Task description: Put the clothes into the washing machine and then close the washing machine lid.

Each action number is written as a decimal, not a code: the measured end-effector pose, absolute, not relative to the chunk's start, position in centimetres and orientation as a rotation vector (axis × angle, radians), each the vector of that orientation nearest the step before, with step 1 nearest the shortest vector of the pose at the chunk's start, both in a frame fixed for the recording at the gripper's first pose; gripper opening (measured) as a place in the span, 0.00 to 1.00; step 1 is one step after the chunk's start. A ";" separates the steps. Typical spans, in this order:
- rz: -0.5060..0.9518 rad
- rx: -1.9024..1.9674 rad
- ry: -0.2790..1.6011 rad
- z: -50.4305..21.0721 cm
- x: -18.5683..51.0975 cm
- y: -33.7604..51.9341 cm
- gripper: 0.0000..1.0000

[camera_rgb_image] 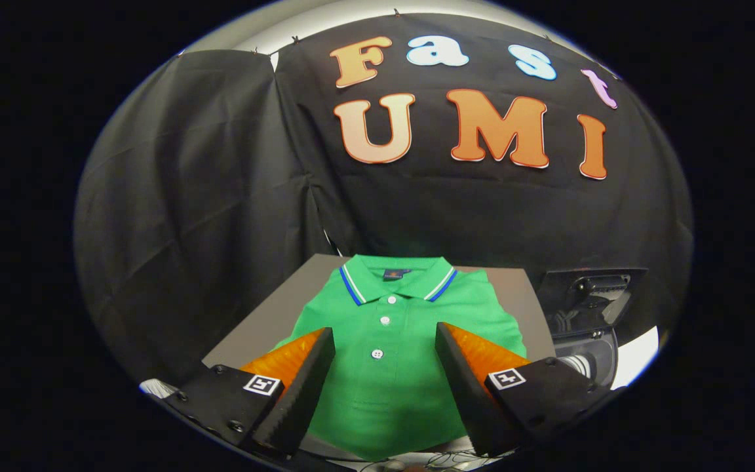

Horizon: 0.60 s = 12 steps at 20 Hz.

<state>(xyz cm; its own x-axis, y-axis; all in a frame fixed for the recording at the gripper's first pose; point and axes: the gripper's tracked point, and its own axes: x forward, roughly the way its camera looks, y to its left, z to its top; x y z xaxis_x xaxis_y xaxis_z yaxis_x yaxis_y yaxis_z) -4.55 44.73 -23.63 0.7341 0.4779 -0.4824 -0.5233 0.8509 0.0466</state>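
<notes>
A folded green polo shirt (390, 347) with a blue-and-white striped collar and white buttons lies flat on a grey table (266, 321). My gripper (384, 341) hovers over the shirt's lower half, open wide, with the button placket showing between the two fingers. Neither finger visibly touches the cloth. To the right of the table stands a dark machine (587, 314) with its lid raised; a round drum rim shows below the lid.
The table's far edge meets the booth's black cloth wall just behind the shirt's collar. Bare grey tabletop (522, 295) shows on both sides of the shirt. Some cables (417, 462) lie below the shirt's near hem.
</notes>
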 end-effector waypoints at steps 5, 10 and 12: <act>0.561 -0.120 0.570 -26.8 -4.3 44.7 0.97; 0.577 -0.114 0.572 -26.9 -4.7 44.9 0.96; 0.588 -0.102 0.574 -26.9 -4.7 45.0 0.95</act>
